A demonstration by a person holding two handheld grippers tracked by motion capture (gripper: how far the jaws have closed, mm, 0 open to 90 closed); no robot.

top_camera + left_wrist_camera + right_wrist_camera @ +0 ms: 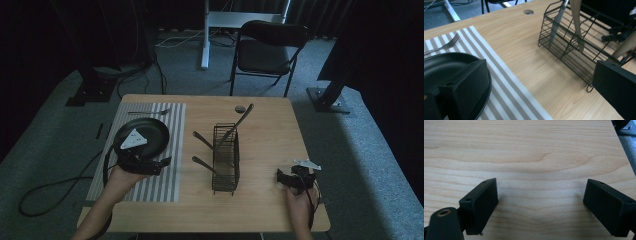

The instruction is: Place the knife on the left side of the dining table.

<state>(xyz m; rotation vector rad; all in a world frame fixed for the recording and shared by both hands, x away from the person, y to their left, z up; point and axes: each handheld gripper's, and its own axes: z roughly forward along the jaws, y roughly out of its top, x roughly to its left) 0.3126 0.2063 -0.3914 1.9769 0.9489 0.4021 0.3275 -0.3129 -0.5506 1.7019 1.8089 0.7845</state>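
Observation:
A black wire caddy (226, 160) stands mid-table, with several utensils leaning out of it, among them a knife (557, 20) and a wooden-handled piece (576, 22). On the striped placemat (165, 180) at the left lies a black plate (150, 131), and a fork (149, 112) rests beyond it. My left gripper (166, 162) hovers open at the plate's near edge, aimed toward the caddy (574, 42). Its jaws stand wide apart around nothing, one over the plate (444, 67). My right gripper (290, 176) is open over bare wood near the front right; its own view shows the gripper (540, 205) empty.
A small round hole (239, 108) sits in the table near its far edge. A black chair (267, 50) and a white stand's leg (204, 45) are on the carpet beyond the table. Cables trail off the left side. Bare wood lies between caddy and right gripper.

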